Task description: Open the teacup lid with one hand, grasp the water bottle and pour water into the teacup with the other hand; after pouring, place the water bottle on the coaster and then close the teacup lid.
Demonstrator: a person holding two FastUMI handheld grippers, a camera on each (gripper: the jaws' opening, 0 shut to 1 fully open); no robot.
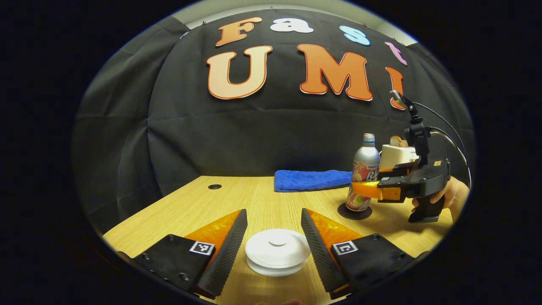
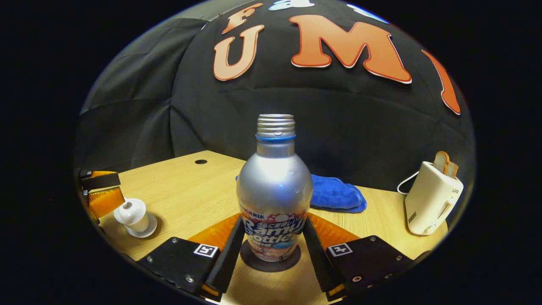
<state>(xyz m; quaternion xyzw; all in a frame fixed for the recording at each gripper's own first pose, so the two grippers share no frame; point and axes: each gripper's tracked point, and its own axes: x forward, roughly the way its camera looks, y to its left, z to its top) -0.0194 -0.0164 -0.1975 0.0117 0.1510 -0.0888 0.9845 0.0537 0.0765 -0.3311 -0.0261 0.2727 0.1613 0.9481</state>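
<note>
In the left gripper view, the left tongs (image 1: 274, 237) stand wide, their fingers on either side of the white teacup lid (image 1: 278, 249) without touching it. The lid sits on the teacup, so whatever is in the cup is hidden; the cup rests on the wooden table (image 1: 237, 199). Further off to the right, the water bottle (image 1: 364, 178) stands upright on the dark round coaster (image 1: 355, 212), with the right tongs (image 1: 367, 190) set at its lower body and a hand (image 1: 451, 197) behind them on the grip. A blue cloth (image 1: 311, 180) lies folded near the back edge of the table, and a small round hole (image 1: 214, 186) shows in the tabletop at the far left.

In the right gripper view, the right tongs (image 2: 273, 239) flank the bottle's (image 2: 274, 190) lower label narrowly; whether both fingers press on it I cannot tell. The bottle's threaded neck is uncapped, and its metal wall hides any contents. It stands on the coaster (image 2: 271, 262). To the left sits the teacup (image 2: 133, 217), lid on, on its saucer, with the left tongs (image 2: 99, 190) just beside it. To the right, a cream toaster (image 2: 430, 199) holds slices of bread in its slot. The cloth (image 2: 336, 194) lies behind the bottle.
</note>
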